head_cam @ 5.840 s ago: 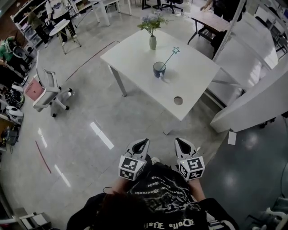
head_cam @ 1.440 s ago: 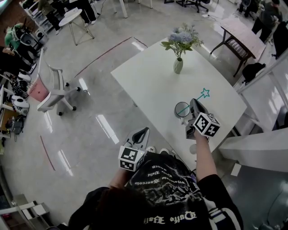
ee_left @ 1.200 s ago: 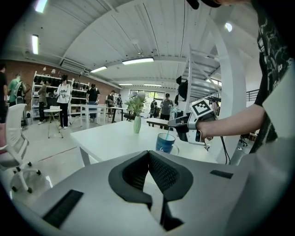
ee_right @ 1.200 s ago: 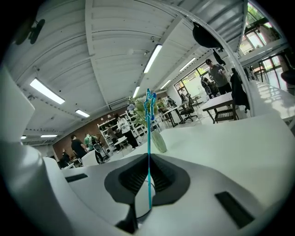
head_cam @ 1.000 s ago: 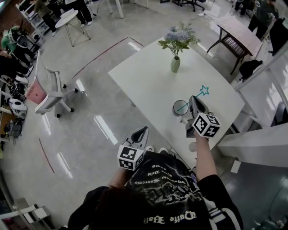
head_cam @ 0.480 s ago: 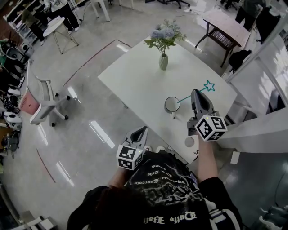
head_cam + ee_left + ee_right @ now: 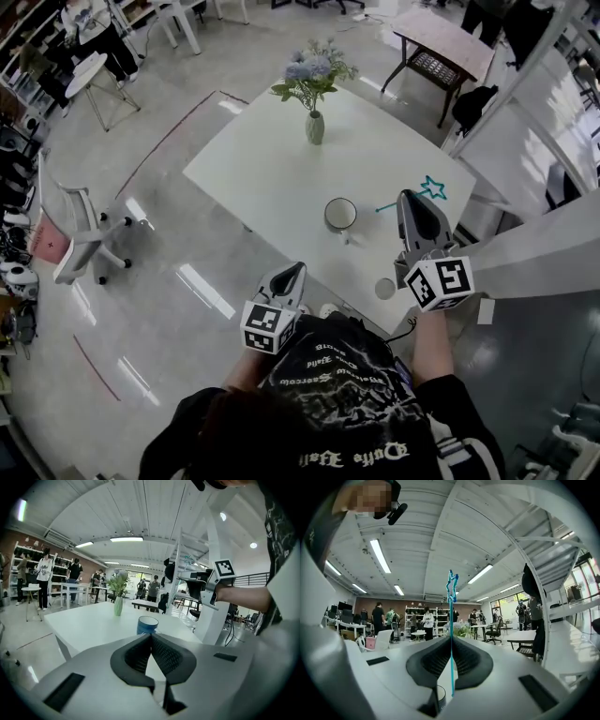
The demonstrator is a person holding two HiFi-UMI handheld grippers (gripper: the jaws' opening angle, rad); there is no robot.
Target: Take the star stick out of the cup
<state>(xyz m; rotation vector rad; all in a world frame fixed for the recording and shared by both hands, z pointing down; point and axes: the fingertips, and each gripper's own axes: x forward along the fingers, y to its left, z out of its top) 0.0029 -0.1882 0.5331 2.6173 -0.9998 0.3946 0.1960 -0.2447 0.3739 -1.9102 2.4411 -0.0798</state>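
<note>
- Your right gripper point(image 7: 410, 197) is raised over the tabletop's point(image 7: 272, 178) right edge. Its fingers are pressed together on the star stick point(image 7: 432, 188).
- In the right gripper view, the stick point(image 7: 451, 602) stands upright in that gripper point(image 7: 451, 641). The star is well above the fingers and the plain end hangs a little below them.
- The stick is out of the cup point(image 7: 340, 214). In the head view its lower end sits to the cup's right, apart from the rim.
- The cup stands upright near the middle of the tabletop, on the side nearer you. The right gripper view shows only part of its dark rim point(image 7: 439, 698), low in the picture.
- Your left gripper point(image 7: 298, 267) is held close to your body, short of the tabletop's near edge. Its fingers meet at the tips with nothing between them.
- The left gripper view point(image 7: 151, 635) looks over those tips at the cup point(image 7: 148, 625).
- A vase point(image 7: 315, 127) of flowers stands at the far side, well apart from the cup.
</note>
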